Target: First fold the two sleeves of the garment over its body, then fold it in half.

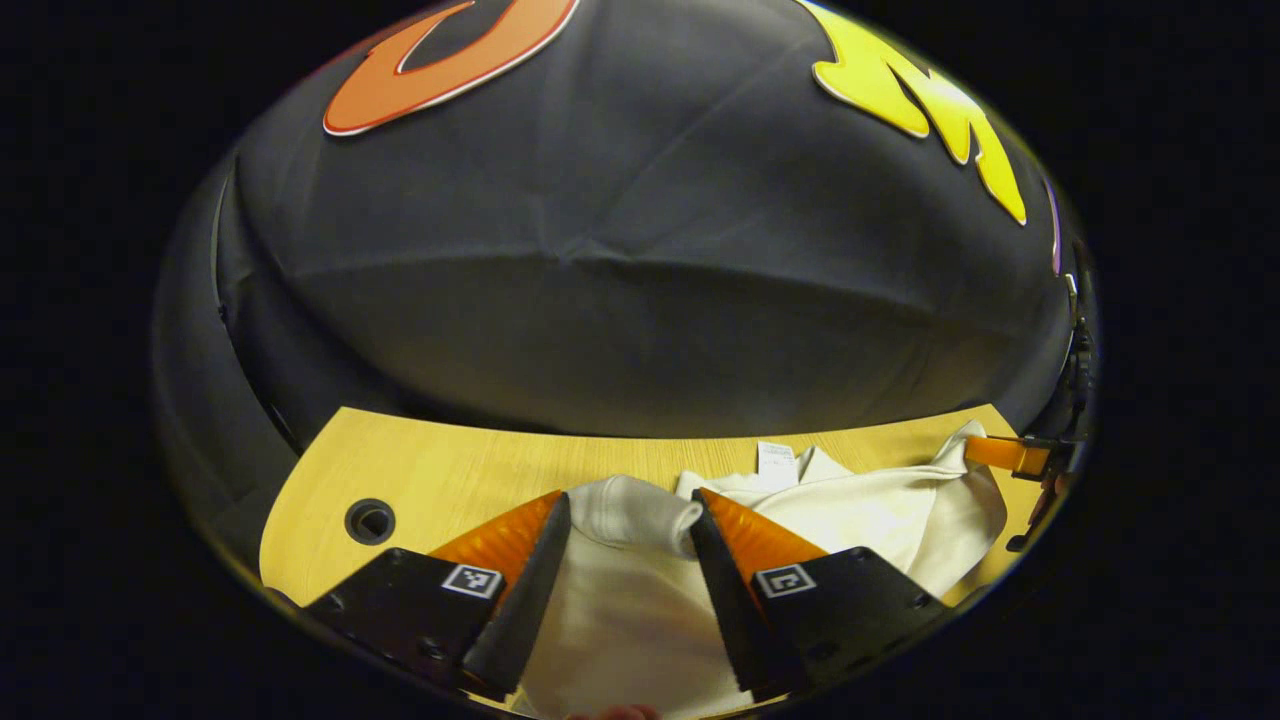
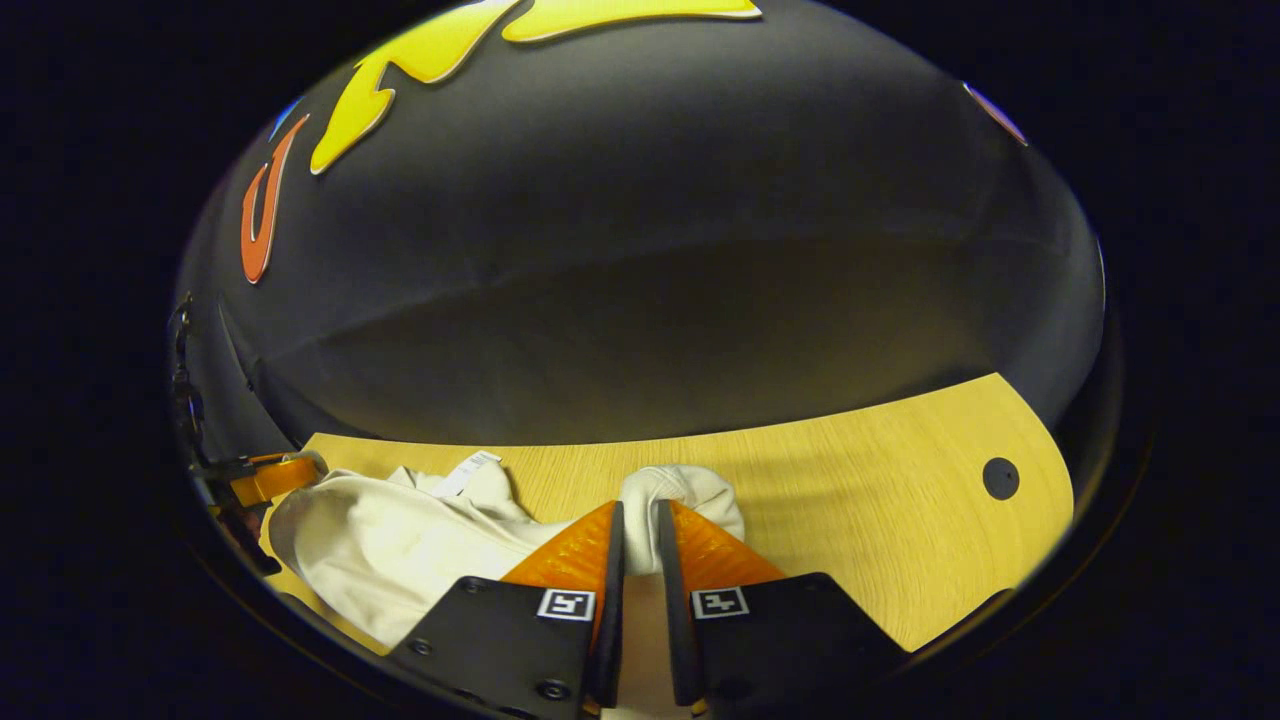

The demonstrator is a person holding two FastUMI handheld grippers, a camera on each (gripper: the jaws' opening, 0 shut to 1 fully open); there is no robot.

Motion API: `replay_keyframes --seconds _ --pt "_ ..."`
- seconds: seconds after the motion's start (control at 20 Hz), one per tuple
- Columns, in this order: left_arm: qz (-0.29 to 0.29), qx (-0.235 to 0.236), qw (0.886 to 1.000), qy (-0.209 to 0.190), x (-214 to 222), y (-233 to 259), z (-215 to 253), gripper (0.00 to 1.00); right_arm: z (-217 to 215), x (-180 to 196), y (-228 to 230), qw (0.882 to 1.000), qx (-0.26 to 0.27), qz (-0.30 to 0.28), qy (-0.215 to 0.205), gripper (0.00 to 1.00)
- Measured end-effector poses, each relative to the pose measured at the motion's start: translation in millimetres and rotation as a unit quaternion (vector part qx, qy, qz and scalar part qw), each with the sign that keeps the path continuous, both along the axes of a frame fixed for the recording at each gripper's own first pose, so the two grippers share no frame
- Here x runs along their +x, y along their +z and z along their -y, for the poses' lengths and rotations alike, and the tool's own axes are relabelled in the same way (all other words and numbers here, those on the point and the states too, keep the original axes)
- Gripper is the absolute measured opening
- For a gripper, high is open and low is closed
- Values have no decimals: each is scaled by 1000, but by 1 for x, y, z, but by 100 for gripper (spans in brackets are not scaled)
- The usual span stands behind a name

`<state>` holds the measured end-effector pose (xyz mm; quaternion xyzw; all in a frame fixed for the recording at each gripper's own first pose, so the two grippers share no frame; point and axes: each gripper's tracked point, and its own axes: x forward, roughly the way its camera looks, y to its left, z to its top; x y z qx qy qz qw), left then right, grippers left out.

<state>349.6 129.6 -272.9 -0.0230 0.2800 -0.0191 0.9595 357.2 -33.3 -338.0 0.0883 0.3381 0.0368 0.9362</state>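
A cream-white garment (image 1: 870,520) lies crumpled on the wooden table (image 1: 450,480), a small white label (image 1: 776,462) showing at its far edge. My left gripper (image 1: 630,505) stands open low over it, a rolled fold of the cloth lying between its spread fingers. In the right gripper view the garment (image 2: 400,540) spreads to the left. My right gripper (image 2: 637,520) is shut on a bunched part of it, which bulges out past the tips. Each gripper also appears at the cloth's far side in the other view: the right gripper (image 1: 1010,455) and the left gripper (image 2: 265,478).
The table has a round cable hole (image 1: 370,520) left of my left gripper, and a second cable hole (image 2: 1000,478) is at the right in the right gripper view. Bare wood (image 2: 880,500) stretches right of the garment. The booth's black cloth wall (image 1: 640,250) closes off the table's far edge.
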Motion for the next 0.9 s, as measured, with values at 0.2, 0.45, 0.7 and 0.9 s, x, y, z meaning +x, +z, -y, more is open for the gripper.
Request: replay_keyframes --seconds 0.2,0.45,0.7,0.9 --pt "40 16 999 27 -11 36 -20 98 12 -11 28 999 -2 31 -14 55" --pt "77 4 995 65 -54 79 -36 98 12 -52 68 998 -12 55 -10 73" --pt "122 2 989 77 -114 146 -39 98 9 -111 148 994 -30 106 -5 84" --pt "191 24 979 72 -159 231 -22 98 3 -162 231 987 -47 156 -3 87"
